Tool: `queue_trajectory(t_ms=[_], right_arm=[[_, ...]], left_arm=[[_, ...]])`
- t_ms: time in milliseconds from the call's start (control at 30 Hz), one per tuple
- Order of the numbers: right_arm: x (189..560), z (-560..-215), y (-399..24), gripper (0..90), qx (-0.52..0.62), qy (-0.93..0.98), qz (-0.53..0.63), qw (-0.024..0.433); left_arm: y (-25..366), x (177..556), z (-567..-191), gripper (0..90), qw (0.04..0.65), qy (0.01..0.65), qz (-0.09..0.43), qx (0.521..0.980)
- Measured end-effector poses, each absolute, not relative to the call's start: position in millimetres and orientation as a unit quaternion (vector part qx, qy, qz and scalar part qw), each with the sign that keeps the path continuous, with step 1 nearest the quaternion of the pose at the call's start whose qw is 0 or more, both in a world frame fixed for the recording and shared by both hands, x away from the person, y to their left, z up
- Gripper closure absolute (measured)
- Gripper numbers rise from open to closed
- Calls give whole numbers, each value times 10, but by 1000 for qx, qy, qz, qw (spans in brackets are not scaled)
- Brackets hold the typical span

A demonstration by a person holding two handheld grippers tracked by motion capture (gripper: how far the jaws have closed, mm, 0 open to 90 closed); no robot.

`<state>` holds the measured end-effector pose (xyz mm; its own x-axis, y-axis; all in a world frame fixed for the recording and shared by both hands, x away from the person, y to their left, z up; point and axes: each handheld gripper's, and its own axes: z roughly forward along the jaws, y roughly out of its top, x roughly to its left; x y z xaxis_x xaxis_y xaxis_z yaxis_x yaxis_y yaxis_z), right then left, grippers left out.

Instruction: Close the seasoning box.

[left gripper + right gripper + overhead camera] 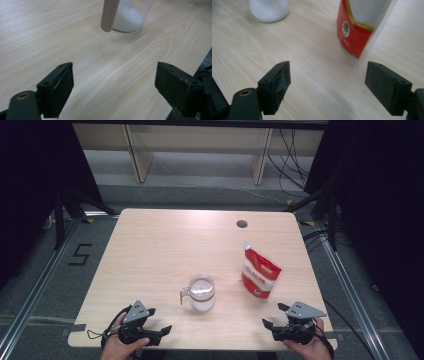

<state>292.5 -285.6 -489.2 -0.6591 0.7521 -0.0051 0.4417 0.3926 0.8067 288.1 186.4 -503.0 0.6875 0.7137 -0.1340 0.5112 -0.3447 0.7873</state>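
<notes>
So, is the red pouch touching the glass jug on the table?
Apart. The high view shows bare table between the red pouch and the glass jug.

Setting: a lab or recording studio, not a home. Pale wood-grain laminate table with a round cable port stands on grey floor. Black curtains hang on both sides. Loose black cables trail behind. Black floor marking "5"; metal floor rails.
</notes>
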Motion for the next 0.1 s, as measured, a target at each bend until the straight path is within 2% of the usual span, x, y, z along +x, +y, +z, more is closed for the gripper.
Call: queue_trajectory(t_ms=[100], right_arm=[[2928, -4895, -2852, 214, 364, 815, 413, 184]], left_arm=[[1854, 2877, -5027, 153, 442, 384, 113, 802]])
